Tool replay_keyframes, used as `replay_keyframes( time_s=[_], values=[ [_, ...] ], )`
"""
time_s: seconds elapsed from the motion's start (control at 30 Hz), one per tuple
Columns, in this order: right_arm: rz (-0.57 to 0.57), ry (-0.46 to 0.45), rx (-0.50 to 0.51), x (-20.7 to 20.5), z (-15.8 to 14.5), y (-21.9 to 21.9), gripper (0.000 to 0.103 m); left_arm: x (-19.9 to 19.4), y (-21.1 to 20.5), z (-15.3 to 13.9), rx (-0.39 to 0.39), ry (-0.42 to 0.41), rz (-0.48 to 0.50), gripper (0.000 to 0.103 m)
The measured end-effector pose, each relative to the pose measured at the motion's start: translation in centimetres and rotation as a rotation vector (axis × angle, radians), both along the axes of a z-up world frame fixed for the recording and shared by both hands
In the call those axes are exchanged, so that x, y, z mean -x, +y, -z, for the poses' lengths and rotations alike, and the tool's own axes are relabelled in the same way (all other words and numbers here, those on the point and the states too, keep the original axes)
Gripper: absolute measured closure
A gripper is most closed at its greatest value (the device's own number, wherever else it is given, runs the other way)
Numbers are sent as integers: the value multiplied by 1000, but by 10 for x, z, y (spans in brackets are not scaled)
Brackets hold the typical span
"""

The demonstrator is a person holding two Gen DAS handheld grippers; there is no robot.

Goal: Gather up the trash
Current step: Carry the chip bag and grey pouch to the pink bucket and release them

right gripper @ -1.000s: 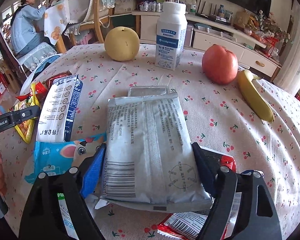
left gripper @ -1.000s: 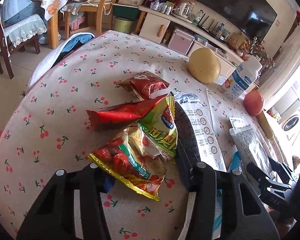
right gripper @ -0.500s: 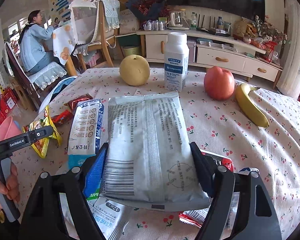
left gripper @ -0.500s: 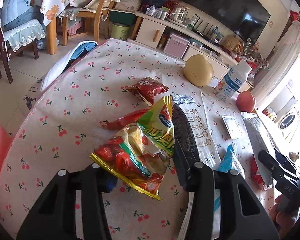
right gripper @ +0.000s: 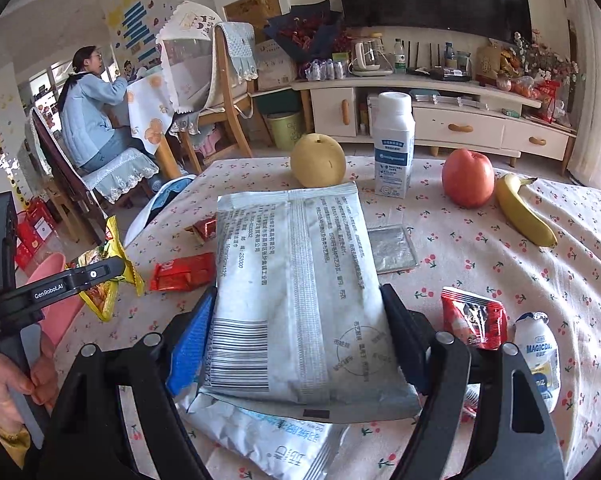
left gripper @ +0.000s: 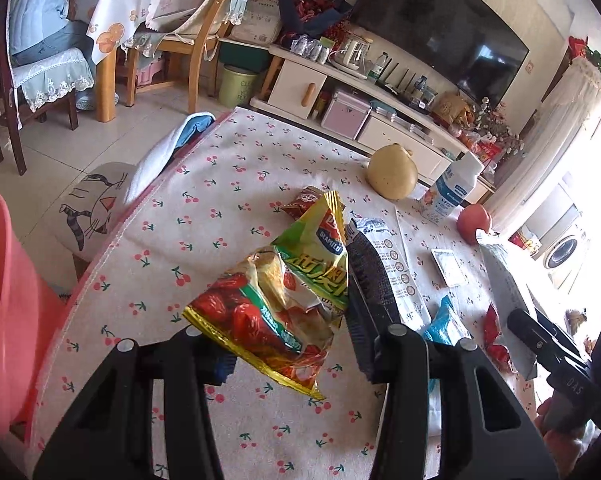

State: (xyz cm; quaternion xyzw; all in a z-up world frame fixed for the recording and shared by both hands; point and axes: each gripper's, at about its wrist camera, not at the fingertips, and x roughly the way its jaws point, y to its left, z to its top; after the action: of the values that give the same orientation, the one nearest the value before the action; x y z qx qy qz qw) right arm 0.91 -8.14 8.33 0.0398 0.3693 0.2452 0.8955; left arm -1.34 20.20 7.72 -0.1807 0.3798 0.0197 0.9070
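My left gripper (left gripper: 288,344) is shut on a yellow, green and red snack wrapper (left gripper: 284,292) and holds it above the table's left edge. It also shows in the right wrist view (right gripper: 108,276). My right gripper (right gripper: 300,332) is shut on a large silver-grey bag (right gripper: 300,292), lifted off the cherry-print tablecloth (right gripper: 480,280). Loose trash lies on the table: a red wrapper (right gripper: 182,274), a small red wrapper (right gripper: 474,322), a foil sachet (right gripper: 392,250), a white-blue packet (right gripper: 272,444) and a small yogurt bottle (right gripper: 540,356).
A pink bin (left gripper: 8,304) stands on the floor off the table's left edge. A pear (right gripper: 318,160), a milk bottle (right gripper: 394,144), an apple (right gripper: 468,178) and a banana (right gripper: 524,212) stand at the far side. A person sits at another table (right gripper: 92,120).
Both grippers have lifted with their wrappers. The left one has pulled back toward the table's left edge, bringing the pink bin into view.
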Motion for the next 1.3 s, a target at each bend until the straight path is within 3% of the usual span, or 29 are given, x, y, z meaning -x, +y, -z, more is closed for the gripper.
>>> replay_keyframes(
  time_s=[0.33, 0.53, 0.73, 0.93, 1.3],
  values=[
    [-59, 74, -110, 13, 1, 46, 24, 25, 42, -17, 44, -40, -56, 55],
    [-130, 61, -112, 27, -9, 88, 24, 37, 71, -24, 65, -50, -119, 55],
    [-222, 55, -134, 41, -23, 146, 24, 52, 108, -30, 64, -47, -235, 55],
    [-353, 54, -157, 56, -40, 219, 24, 73, 163, -42, 27, -53, -409, 55],
    [-567, 31, -57, 89, -42, 347, 24, 120, 269, -48, 63, -39, -690, 55]
  ],
)
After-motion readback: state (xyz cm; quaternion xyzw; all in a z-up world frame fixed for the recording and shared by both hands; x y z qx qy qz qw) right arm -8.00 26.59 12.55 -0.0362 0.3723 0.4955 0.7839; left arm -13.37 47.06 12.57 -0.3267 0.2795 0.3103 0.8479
